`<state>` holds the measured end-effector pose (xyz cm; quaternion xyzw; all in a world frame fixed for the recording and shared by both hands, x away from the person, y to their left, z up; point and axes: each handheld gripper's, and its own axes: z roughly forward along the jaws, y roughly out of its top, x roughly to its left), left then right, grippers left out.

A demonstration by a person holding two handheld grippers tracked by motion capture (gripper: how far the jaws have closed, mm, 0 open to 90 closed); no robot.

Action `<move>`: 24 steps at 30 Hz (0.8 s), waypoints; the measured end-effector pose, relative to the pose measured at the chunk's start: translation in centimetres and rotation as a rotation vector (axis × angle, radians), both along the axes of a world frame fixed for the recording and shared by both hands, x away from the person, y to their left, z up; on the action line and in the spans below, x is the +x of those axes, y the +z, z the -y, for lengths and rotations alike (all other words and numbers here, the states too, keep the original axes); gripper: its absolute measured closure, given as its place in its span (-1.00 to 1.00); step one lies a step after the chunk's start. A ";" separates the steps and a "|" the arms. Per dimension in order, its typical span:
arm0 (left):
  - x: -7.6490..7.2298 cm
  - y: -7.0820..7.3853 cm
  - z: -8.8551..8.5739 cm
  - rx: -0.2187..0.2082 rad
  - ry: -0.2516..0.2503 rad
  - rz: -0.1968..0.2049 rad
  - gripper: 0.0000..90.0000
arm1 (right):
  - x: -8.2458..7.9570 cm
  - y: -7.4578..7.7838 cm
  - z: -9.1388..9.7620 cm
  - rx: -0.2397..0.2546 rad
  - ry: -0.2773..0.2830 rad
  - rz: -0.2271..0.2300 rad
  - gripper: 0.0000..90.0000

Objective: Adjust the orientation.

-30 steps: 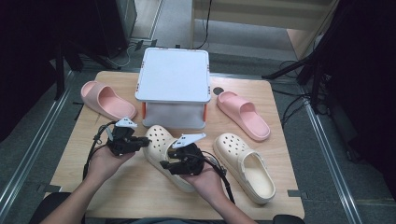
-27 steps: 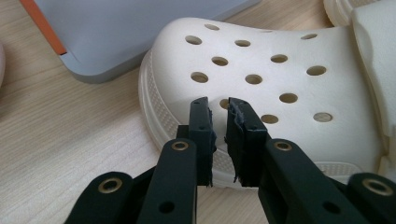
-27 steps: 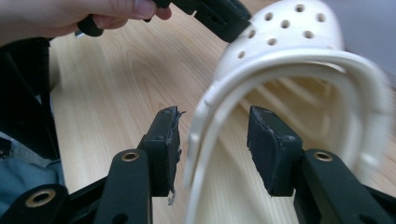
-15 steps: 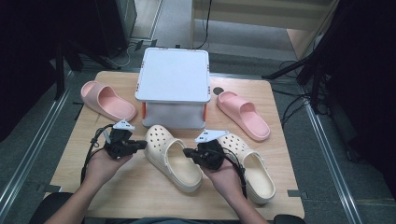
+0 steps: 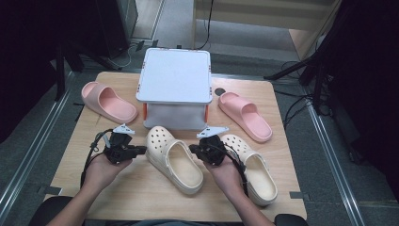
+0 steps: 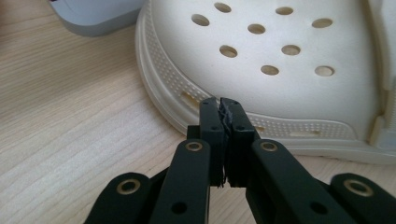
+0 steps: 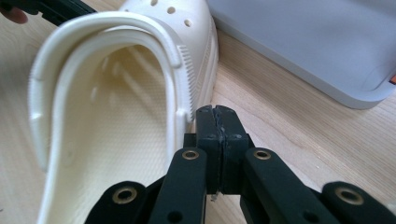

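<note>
Clog (image 5: 174, 157) lies diagonally — toe toward the box (image 5: 175, 75), heel nearer the person.

Bare table (image 5: 117, 188) lies open along the near edge and left of the middle clog (image 5: 174, 157). Behind it the box (image 5: 175, 89) blocks the way; the second clog (image 5: 249, 167) closes off the right.

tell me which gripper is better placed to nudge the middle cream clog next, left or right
Probably the left. The left gripper, jaws shut and empty, points at the cream clog's perforated toe with its tips almost on the rim. The right gripper, also shut and empty, sits beside the heel strap.
</note>
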<state>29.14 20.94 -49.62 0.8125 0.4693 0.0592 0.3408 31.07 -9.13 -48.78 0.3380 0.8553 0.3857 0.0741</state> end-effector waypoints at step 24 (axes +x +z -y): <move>2.5 -0.3 0.0 0.001 -0.001 0.017 0.96 | -1.7 -0.4 -1.8 0.010 0.058 -0.007 0.96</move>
